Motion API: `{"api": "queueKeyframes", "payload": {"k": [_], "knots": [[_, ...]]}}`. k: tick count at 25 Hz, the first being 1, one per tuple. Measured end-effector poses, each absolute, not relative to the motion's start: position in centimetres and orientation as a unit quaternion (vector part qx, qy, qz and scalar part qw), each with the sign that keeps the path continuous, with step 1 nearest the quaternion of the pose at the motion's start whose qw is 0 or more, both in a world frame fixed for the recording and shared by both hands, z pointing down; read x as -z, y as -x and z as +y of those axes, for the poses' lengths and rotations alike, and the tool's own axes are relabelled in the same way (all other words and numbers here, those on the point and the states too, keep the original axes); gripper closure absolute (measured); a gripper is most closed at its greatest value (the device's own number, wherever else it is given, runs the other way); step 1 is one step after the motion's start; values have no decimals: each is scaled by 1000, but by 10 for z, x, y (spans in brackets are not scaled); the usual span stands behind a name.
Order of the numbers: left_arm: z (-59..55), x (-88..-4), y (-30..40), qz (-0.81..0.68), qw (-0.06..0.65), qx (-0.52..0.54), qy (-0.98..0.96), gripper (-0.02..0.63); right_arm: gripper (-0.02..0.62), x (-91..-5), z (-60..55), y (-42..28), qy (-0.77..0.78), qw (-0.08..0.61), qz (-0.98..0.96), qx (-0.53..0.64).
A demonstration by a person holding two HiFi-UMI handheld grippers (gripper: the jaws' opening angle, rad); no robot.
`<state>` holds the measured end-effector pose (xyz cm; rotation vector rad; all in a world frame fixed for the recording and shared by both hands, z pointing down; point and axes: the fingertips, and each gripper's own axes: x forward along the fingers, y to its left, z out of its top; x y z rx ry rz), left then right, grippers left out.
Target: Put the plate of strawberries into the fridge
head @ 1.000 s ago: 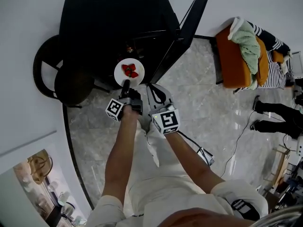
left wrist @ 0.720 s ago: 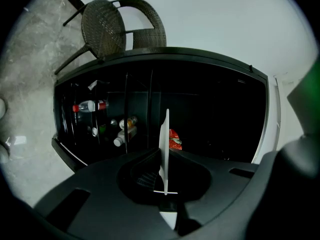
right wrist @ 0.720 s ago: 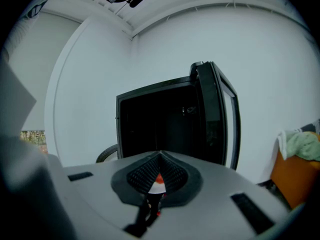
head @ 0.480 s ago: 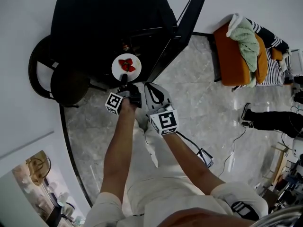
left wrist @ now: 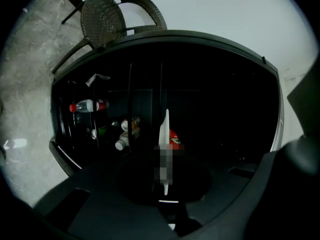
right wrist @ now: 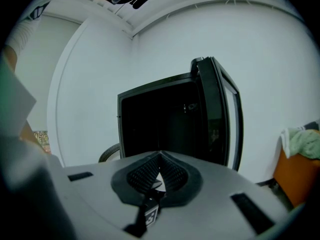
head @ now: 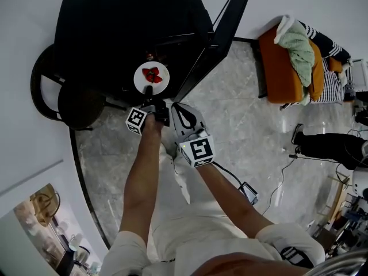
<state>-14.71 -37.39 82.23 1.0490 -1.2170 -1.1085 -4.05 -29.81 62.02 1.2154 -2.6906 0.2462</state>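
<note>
A white plate [head: 152,77] with red strawberries [head: 152,73] hangs level in front of the open black fridge [head: 126,22]. My left gripper [head: 149,92] is shut on the plate's near rim. In the left gripper view the plate [left wrist: 165,129] shows edge-on between the jaws, the strawberries [left wrist: 174,138] on its right side and the dark fridge shelves behind. The left gripper [left wrist: 165,186] faces into the fridge. My right gripper [head: 179,112] is just to the right of the left one, shut on nothing. In its own view the right gripper [right wrist: 160,156] points at the fridge [right wrist: 155,119].
The fridge door [head: 221,33] stands open to the right. Bottles [left wrist: 90,105] lie on the fridge's left shelves. A dark wicker chair [head: 72,94] stands left of the fridge. An orange seat [head: 284,68] with clothes is at the right, a person's legs [head: 330,145] beyond it, and a cable [head: 287,174] on the floor.
My left gripper has carried the plate forward, closer to the fridge opening. The right gripper has followed a little the same way.
</note>
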Motion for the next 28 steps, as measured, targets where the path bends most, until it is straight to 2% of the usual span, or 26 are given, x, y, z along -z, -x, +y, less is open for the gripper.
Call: {"api": "queueKeyframes", "payload": {"k": [15, 28], "knots": [[-397, -824, 154, -531, 568, 443, -447, 586, 583, -611, -302, 36, -404, 89, -908, -73], [-416, -826, 156, -537, 569, 466, -413, 588, 583, -621, -305, 29, -408, 102, -904, -81]]}}
